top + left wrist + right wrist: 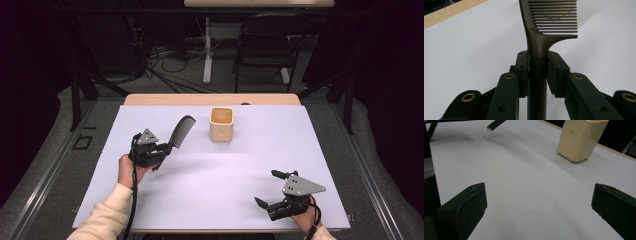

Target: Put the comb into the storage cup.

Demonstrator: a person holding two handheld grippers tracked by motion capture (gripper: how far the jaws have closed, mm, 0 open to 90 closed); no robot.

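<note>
A pale lavender-white sheet (210,175) covers the table, whose light wooden edge (210,99) shows along the far side, at 12 o'clock. Around the table the room is dark: grey floor, black curtains on both flanks, a tangle of cables (165,62) on the floor beyond the table at 11 o'clock, a white desk leg (207,50) straight behind, and a black chair (267,42) at 1 o'clock.

The left gripper (166,148) sits at about 9 o'clock from the sheet's middle, held in the person's left hand (127,170) with a cream sleeve (102,217) coming in from the bottom. Its jaws are pinched on the handle of a dark comb (181,131); in the left gripper view the pads (522,67) press both sides of the comb's (537,42) handle, teeth pointing to the right of that view. In the high view the comb slants up toward 1 o'clock, its toothed head just left of a cream square cup (221,123) that stands upright at 12 o'clock, the two apart.

The right gripper (267,189) rests low near the sheet's front edge at 5 o'clock, its jaws spread wide and holding nothing; its own view shows bare sheet between them and the cup (580,140) farther off
</note>
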